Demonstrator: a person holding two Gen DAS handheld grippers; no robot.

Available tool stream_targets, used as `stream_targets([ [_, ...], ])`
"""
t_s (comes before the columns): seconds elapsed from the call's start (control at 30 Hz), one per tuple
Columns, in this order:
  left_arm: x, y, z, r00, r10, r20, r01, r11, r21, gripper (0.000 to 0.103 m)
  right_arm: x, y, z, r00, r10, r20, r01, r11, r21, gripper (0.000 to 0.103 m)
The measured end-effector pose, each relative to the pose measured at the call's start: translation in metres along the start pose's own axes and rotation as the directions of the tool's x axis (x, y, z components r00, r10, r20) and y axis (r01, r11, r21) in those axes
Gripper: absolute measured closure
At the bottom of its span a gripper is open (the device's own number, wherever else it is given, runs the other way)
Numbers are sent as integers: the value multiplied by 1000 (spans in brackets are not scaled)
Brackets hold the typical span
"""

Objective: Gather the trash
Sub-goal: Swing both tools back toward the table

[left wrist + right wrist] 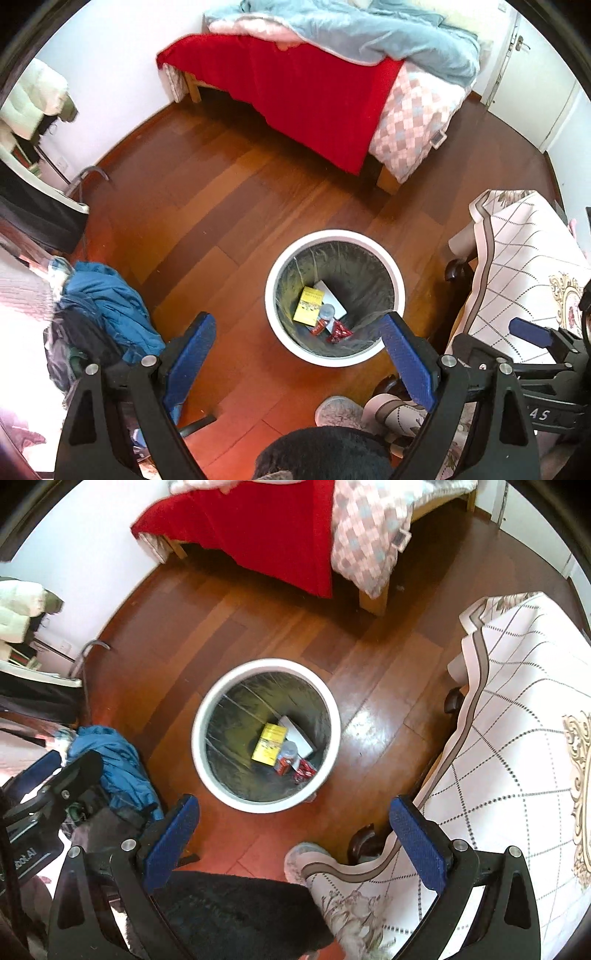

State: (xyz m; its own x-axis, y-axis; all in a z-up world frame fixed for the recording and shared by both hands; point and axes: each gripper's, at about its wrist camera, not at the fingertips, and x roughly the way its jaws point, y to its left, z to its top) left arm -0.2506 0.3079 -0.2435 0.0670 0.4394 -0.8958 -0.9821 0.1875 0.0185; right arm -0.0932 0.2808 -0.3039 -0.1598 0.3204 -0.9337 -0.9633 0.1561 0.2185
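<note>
A white round trash bin with a grey liner stands on the wooden floor. Inside lie a yellow box, a white card, a small clear bottle and red wrappers. My left gripper hangs high above the bin, open, nothing between its blue pads. My right gripper is also open and empty, above the bin's near edge. The right gripper's finger shows in the left wrist view.
A bed with a red blanket stands at the back. A table with a white patterned cloth is on the right. A heap of blue clothes lies on the left. A grey slipper and a dark trouser leg are near the bottom.
</note>
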Motion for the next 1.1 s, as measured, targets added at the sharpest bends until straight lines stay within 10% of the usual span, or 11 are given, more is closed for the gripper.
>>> stream_targets([
  [0.67,-132,-39,-35,980,-21,196,17,1000,22,12,-167,-28,-71,935,229,272,-247,968,34,0],
  [1.1,-97,-249,-54,976,-195,100,158,942,297,12,-217,-225,-160,938,67,341,-207,896,393,0],
])
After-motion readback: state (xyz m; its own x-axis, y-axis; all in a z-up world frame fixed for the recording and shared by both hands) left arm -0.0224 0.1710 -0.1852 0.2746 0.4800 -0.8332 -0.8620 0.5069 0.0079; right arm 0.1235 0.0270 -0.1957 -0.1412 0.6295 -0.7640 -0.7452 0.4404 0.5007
